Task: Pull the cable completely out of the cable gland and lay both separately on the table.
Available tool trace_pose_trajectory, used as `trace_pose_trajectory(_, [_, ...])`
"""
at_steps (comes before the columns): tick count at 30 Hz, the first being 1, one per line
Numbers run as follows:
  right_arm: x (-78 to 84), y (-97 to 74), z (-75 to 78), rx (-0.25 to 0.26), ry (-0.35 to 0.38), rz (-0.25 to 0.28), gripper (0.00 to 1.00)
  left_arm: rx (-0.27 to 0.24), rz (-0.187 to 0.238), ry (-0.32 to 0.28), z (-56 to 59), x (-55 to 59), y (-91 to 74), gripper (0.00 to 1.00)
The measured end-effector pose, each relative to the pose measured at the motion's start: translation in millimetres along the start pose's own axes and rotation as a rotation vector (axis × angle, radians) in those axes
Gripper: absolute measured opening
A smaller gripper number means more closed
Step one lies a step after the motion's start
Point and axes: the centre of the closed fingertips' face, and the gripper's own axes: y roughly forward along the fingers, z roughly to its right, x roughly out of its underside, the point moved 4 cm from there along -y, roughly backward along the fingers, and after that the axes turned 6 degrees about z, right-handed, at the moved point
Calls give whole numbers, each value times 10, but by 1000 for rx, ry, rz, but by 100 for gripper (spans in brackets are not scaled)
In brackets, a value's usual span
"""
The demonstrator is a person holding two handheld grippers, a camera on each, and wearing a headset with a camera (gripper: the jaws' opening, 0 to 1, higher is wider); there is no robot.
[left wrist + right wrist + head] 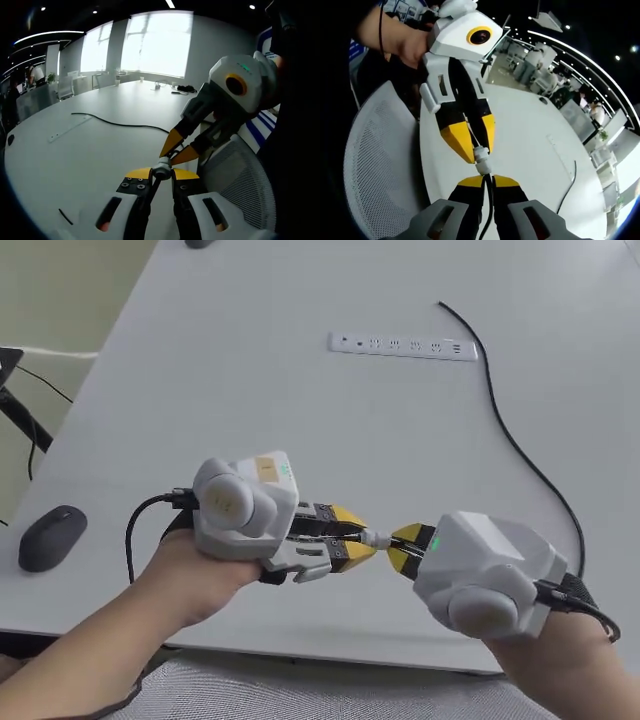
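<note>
Right gripper (402,546) clamps cable (489,200) | left gripper (352,537) clamps cable gland (376,538) | above table (300,410) edge

an office: long white meeting table (300,390), power strip (403,345), mouse (50,537), mesh chair (375,165), big windows (155,42).

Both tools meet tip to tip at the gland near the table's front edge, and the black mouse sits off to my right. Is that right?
Not quite: the mouse sits off to your left, as the head view shows. The rest stands: the left tool and right tool meet tip to tip at the gland, with its cable, near the table's front edge.
</note>
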Motion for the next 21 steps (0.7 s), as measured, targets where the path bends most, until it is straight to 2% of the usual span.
trace_pose_trajectory(9, [42,1,43,18,51,3,0,-8,7,-1,-12,-11,-10,15])
trace_pose_trajectory(21, [261,-5,155,72,201,-28,0,-17,12,1,-45,-34,-21,15])
